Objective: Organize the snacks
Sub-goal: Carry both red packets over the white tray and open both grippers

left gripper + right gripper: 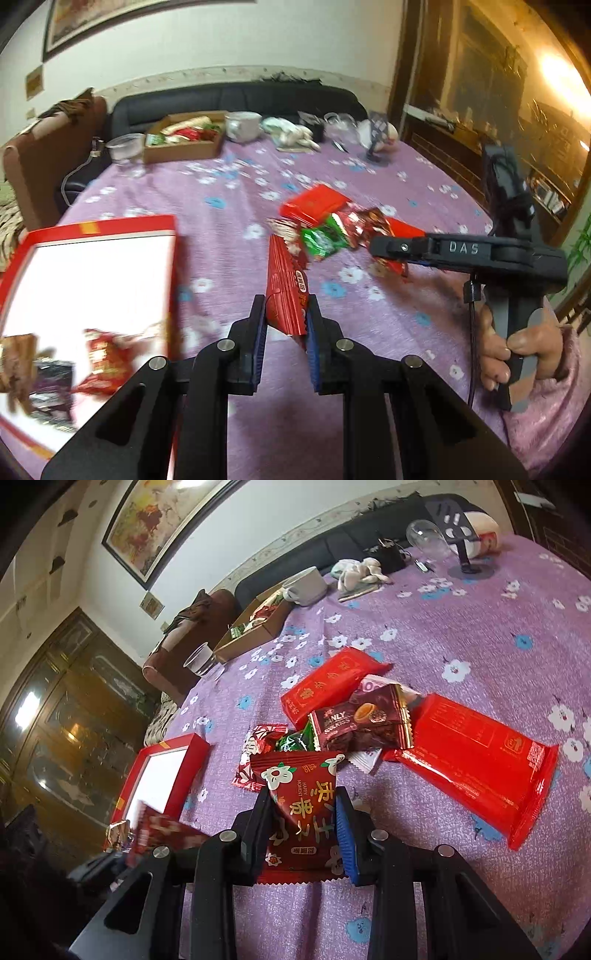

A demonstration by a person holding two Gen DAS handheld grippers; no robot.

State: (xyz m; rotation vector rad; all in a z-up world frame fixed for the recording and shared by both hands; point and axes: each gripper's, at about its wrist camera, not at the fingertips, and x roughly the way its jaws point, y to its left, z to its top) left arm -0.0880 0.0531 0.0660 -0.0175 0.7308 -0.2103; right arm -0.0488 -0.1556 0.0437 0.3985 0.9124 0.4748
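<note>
Left gripper (286, 314) clamps a long ribbed glossy red snack bar (286, 291), lifted over the purple floral tablecloth (221, 192). Right gripper (304, 808) pinches a crinkly dark-red flower-print packet (299, 794). Behind it, foil snack pile (362, 723); red-rimmed white-lined box (92, 280) left.

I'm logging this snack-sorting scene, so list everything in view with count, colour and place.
Red tray: one, red rim, white inside, table's left; holds a few snacks.
Loose snack pile: several packets, red, green, brown, mid-table.
Cardboard box: one, brown, far side, snacks inside.
Mug: one, white, beside the box.
Plastic cup: one, clear, left of the box.
Tablecloth: purple, flowered.
Red packet: one, in left hand-held gripper.
Flowered red packet: one, in right hand-held gripper.
</note>
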